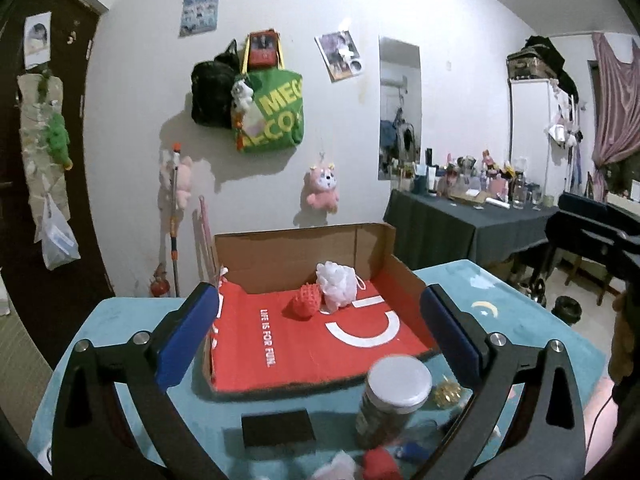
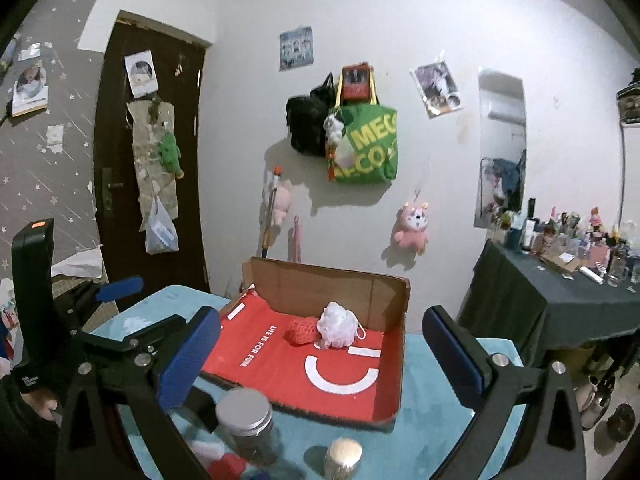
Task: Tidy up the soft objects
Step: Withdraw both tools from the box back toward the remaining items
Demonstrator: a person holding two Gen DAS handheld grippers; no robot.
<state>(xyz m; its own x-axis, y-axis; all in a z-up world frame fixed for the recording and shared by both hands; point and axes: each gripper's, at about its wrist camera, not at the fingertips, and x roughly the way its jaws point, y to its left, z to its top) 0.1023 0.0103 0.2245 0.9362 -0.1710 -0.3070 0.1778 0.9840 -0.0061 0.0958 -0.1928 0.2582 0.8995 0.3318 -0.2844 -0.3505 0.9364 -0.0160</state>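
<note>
A shallow cardboard box (image 1: 376, 248) with a red printed liner sits on the blue table, also seen in the right wrist view (image 2: 394, 364). Inside at the back lie a white mesh puff (image 1: 337, 285) (image 2: 338, 325) and a red knitted ball (image 1: 306, 302) (image 2: 301, 330), touching. My left gripper (image 1: 320, 336) is open and empty, held above the box's front. My right gripper (image 2: 324, 356) is open and empty, to the box's right front. Red and white soft items (image 1: 374, 465) (image 2: 222, 462) lie blurred at the table's near edge.
A jar with a pale lid (image 1: 390, 396) (image 2: 250, 426) stands before the box. A black pad (image 1: 279, 427), a gold trinket (image 1: 447, 394) and a small metal-capped jar (image 2: 343, 458) lie nearby. A cluttered dark-clothed table (image 1: 452, 220) stands right. Bags and plush toys hang on the wall.
</note>
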